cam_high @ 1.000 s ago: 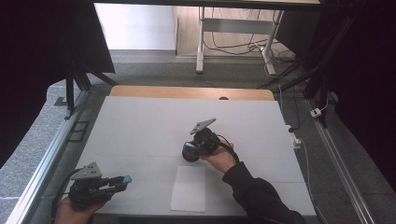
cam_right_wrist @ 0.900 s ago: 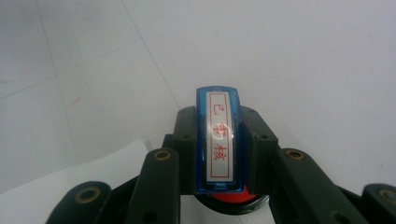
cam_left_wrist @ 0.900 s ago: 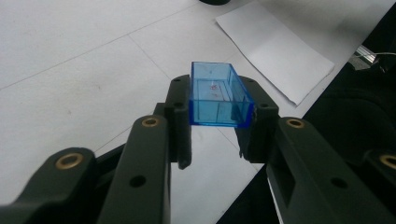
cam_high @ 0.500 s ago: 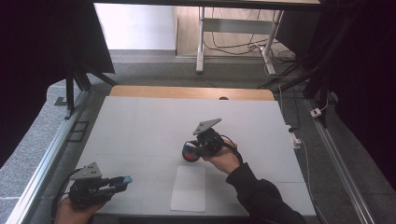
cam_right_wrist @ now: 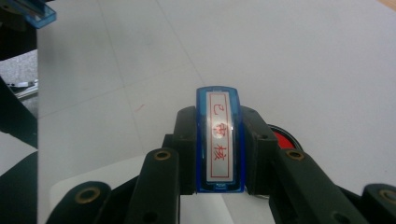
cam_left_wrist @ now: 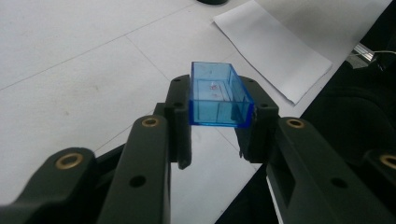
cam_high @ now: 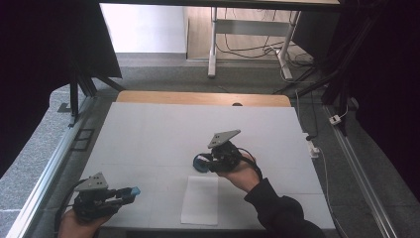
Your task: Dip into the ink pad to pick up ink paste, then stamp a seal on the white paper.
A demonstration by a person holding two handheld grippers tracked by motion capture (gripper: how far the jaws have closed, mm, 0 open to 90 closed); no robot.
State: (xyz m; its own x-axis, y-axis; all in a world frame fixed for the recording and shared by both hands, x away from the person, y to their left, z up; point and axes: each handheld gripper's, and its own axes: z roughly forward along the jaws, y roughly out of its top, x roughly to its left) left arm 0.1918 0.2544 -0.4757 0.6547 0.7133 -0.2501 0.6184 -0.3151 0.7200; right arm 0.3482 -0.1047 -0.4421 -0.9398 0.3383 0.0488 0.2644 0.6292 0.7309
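Since a second ago my right gripper (cam_high: 202, 162), clamped on the stamp (cam_right_wrist: 219, 137), has lifted slightly farther up the table, just beyond the paper (cam_high: 200, 199), while my left gripper (cam_high: 130, 192) pinches the cap (cam_left_wrist: 218, 94) near the front-left edge.

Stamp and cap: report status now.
Left gripper shut on blue cap. Right gripper shut on stamp, above the table beyond the paper. Nothing between.
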